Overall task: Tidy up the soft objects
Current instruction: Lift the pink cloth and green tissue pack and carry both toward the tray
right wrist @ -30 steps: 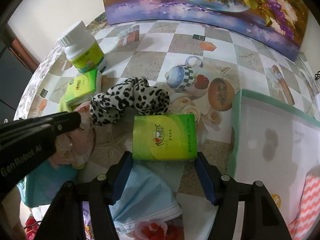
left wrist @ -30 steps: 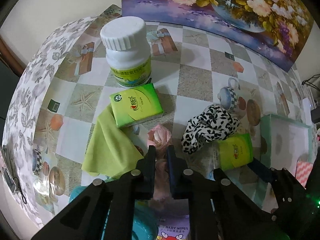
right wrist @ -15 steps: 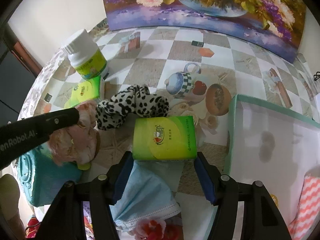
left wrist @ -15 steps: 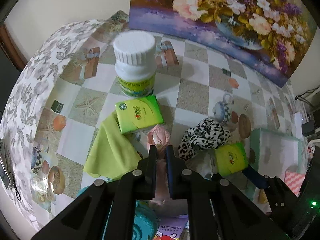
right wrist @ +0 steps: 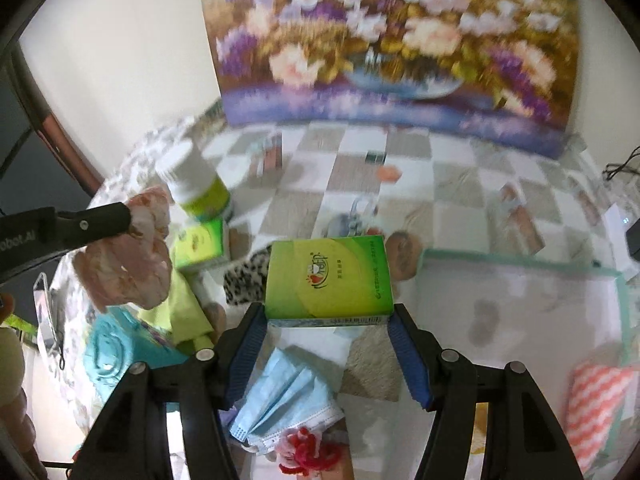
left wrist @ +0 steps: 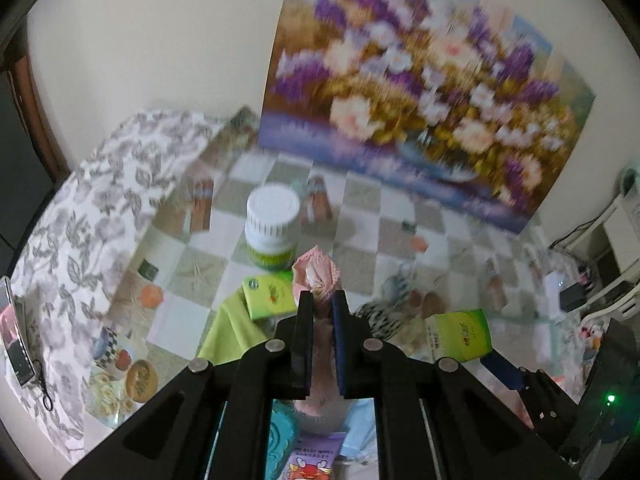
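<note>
My left gripper (left wrist: 322, 302) is shut on a pink soft cloth (left wrist: 316, 276) and holds it above the table; the cloth also shows hanging at the left of the right wrist view (right wrist: 128, 256). My right gripper (right wrist: 328, 316) is shut on a green tissue pack (right wrist: 328, 280) and holds it lifted; the pack shows in the left wrist view (left wrist: 460, 336). A second green tissue pack (left wrist: 270, 296) lies on a lime cloth (left wrist: 232, 332). A leopard-print scrunchie (right wrist: 248, 276) lies behind the held pack. A blue face mask (right wrist: 284, 396) lies under my right gripper.
A white pill bottle (left wrist: 272, 232) stands at the back left. A green-rimmed white tray (right wrist: 520, 304) at the right holds a pink striped cloth (right wrist: 596, 400). A teal object (right wrist: 112, 356) and a red yarn piece (right wrist: 308, 452) lie near. A flower painting (left wrist: 420, 92) stands behind.
Both grippers have risen from the table. The left lifted the pink cloth; the right closed on the green tissue pack and lifted it.
</note>
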